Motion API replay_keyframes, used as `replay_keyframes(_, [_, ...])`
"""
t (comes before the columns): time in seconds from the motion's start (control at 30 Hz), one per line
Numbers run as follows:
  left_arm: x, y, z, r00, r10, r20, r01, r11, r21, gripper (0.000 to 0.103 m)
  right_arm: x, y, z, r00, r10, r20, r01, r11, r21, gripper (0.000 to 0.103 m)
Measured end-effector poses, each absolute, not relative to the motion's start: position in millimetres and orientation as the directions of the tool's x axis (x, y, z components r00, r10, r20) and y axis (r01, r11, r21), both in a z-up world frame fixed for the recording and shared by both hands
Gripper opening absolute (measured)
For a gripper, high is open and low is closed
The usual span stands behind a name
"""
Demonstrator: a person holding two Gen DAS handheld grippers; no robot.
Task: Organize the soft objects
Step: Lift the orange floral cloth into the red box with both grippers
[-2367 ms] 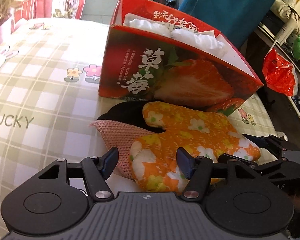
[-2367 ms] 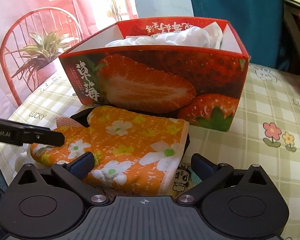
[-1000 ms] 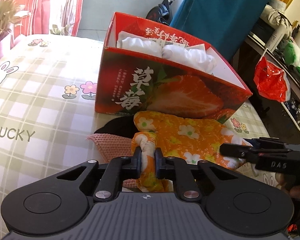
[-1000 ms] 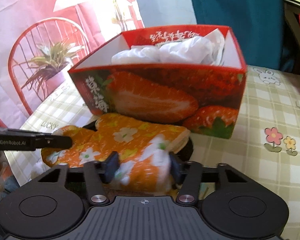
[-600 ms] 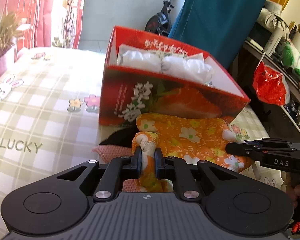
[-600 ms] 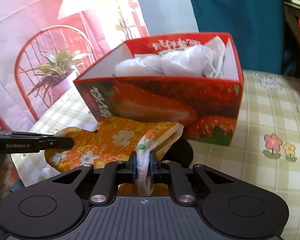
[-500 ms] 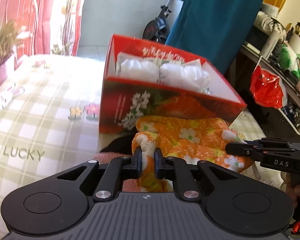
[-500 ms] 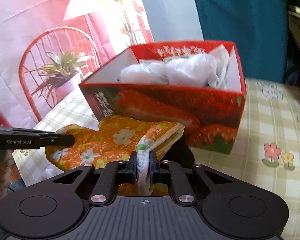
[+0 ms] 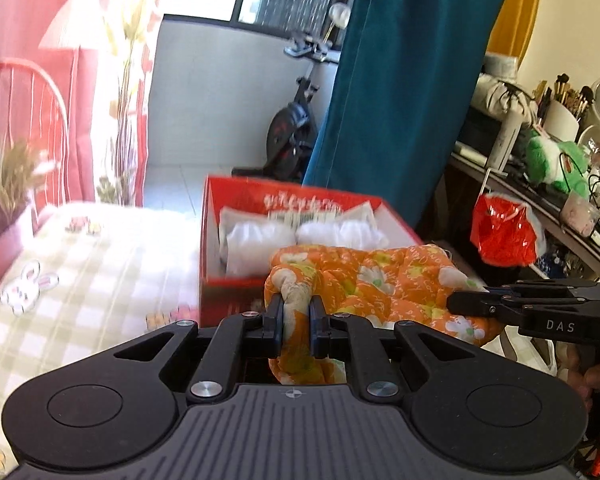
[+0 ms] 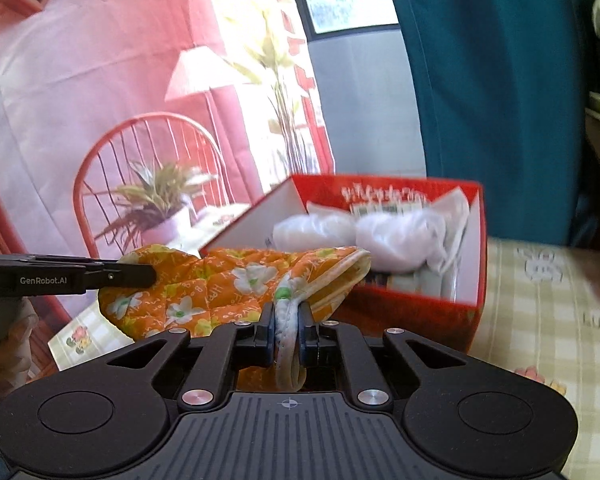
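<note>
The orange floral oven mitt (image 9: 364, 280) is held off the surface (image 9: 100, 280) by both tongs and is stretched between them, just in front of and level with the near rim of the red strawberry box (image 9: 284, 200). The left tongs (image 9: 296, 320) are clenched on a bunched fold at one end of the mitt, the cloth being squeezed between the 2 fingers. The right tongs (image 10: 287, 330) are clenched on the white-trimmed cuff edge at the opposite end, with a loop of trim hanging below the grip. In the left wrist view, the right tongs are seen from the side at the mitt's far end; in the right wrist view, the left tongs are seen likewise near the thumb end. The box stands open on the checked surface, and 2 white bundles (image 10: 364, 236) are seen lying side by side inside it. A teal curtain (image 9: 400, 80) is noted behind the box, and a red plastic bag (image 9: 500, 232) is seen hanging to the right.
</note>
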State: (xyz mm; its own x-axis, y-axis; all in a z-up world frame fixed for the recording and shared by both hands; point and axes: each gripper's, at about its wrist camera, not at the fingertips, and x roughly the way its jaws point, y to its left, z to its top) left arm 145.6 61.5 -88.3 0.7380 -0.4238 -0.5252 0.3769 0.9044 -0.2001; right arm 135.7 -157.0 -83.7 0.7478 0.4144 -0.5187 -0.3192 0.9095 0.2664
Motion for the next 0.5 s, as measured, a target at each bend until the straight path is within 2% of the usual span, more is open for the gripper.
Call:
replay_keyframes(0.37, [198, 32, -55, 0.793, -0.413, -0.448, 0.393, 0.908, -0.143, 0.014, 180, -167, -48, 0.820, 0.354, -0.449, -0.298, 0.935, 0.194, 0.009])
replay_keyframes(0.5, [236, 11, -55, 0.791, -0.398, -0.465, 0.396, 0.912, -0.105, 0.014, 213, -172, -48, 0.839, 0.300, -0.454, -0.264, 0.954, 0.143, 0.009])
